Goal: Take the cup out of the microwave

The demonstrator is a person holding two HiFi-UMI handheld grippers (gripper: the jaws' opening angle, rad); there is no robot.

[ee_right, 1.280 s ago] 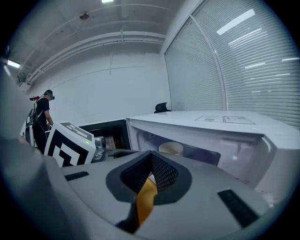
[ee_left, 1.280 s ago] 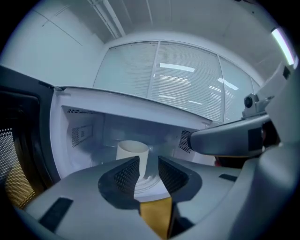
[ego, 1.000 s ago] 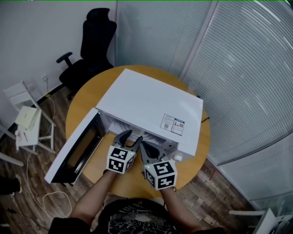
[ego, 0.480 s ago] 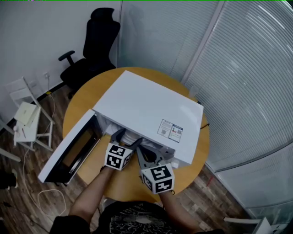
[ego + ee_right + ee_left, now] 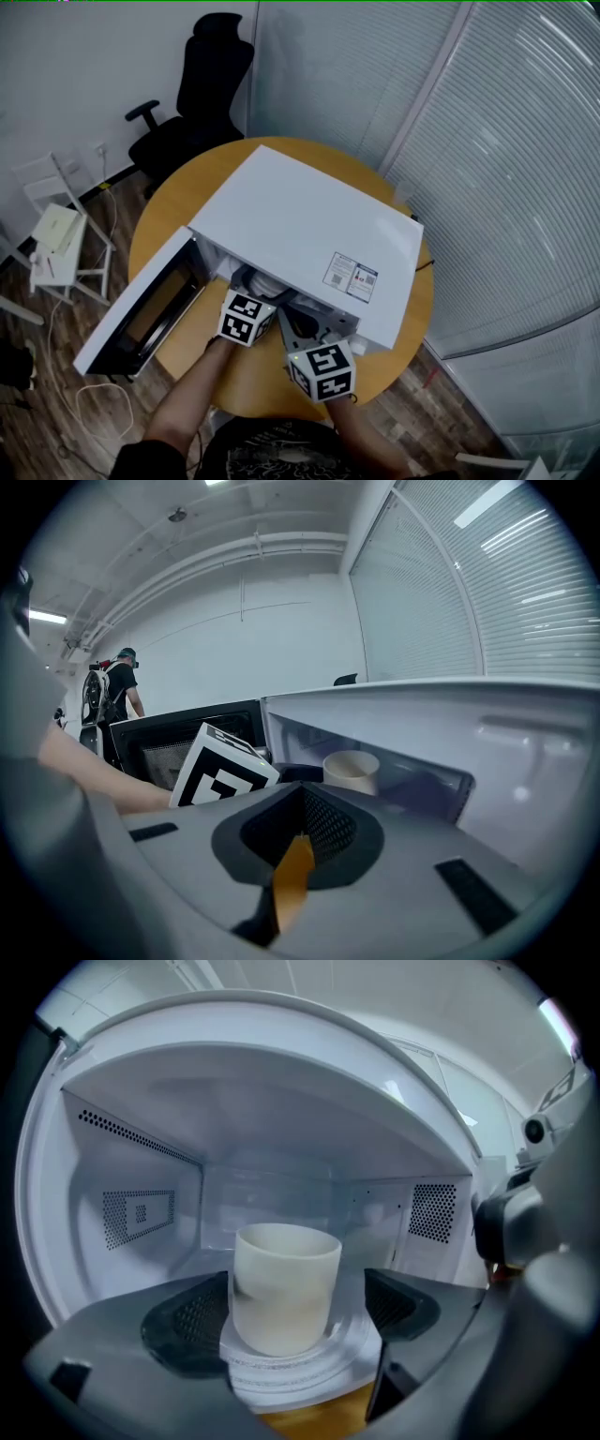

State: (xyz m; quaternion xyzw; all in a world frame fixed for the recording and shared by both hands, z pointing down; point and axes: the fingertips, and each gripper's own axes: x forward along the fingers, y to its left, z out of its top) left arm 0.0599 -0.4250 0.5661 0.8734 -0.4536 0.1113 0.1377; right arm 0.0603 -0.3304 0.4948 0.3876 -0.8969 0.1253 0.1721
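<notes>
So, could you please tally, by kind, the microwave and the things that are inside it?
Microwave: 1
Cup: 1
Glass turntable: 1
Total: 3

Left tool (image 5: 294,1314) reaches into the microwave (image 5: 309,230) cavity. Its jaws have just been opening, and the cup (image 5: 284,1279) stands between them on the turntable (image 5: 314,1372). Microwave sits on the table (image 5: 167,202). Door (image 5: 141,305) stands open, left of the tool. Right tool (image 5: 302,803) is just right of the left tool, before the cavity mouth.
</notes>
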